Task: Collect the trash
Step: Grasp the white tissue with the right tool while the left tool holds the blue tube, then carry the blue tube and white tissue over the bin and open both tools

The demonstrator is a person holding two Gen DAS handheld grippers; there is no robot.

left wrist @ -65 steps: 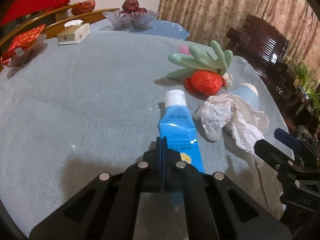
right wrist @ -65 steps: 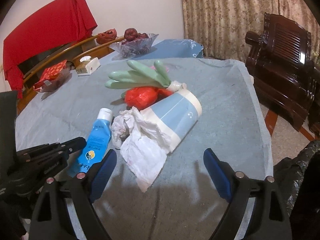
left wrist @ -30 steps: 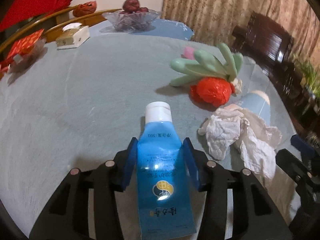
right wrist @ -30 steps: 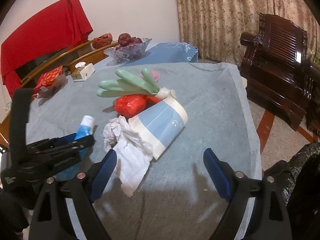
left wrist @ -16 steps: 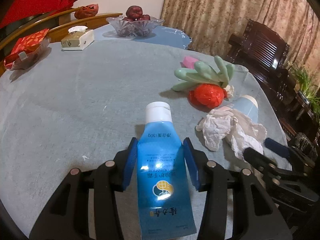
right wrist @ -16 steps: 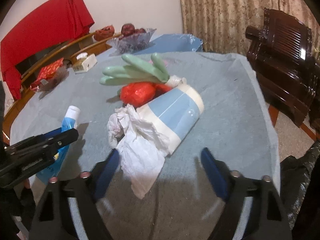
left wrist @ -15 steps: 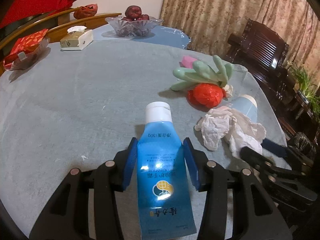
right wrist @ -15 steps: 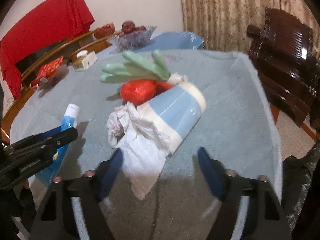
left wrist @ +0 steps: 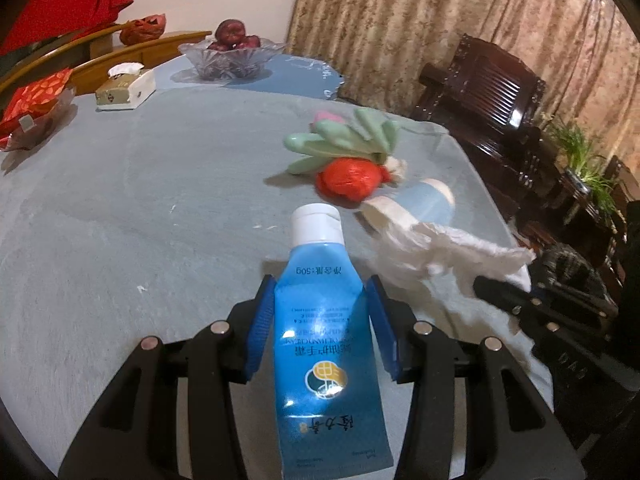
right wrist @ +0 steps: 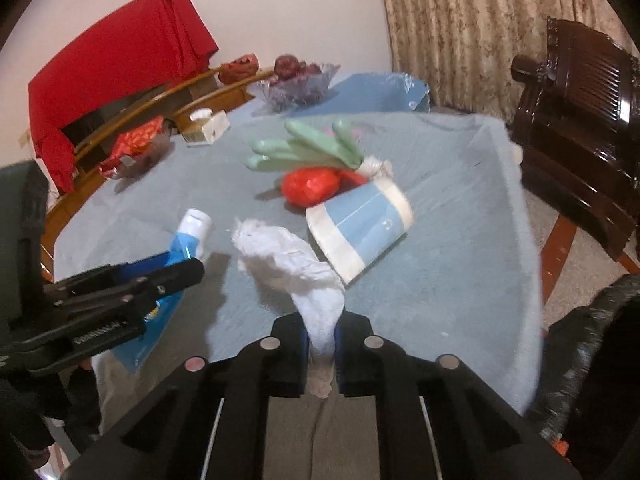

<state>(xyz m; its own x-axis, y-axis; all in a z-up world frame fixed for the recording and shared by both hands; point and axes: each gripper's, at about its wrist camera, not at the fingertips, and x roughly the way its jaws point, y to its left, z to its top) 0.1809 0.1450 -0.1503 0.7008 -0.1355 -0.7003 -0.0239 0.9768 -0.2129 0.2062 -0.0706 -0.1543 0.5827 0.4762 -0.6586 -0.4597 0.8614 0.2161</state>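
Right wrist: gripper (right wrist: 321, 340) clamping tissue (right wrist: 288, 256)

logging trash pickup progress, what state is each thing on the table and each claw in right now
left claw: shut on blue squeeze tube, white cap on
right claw: shut on crumpled white tissue
blue-and-white paper cup: lying on its side
red plastic bag: scrunched
green rubber glove: lying flat
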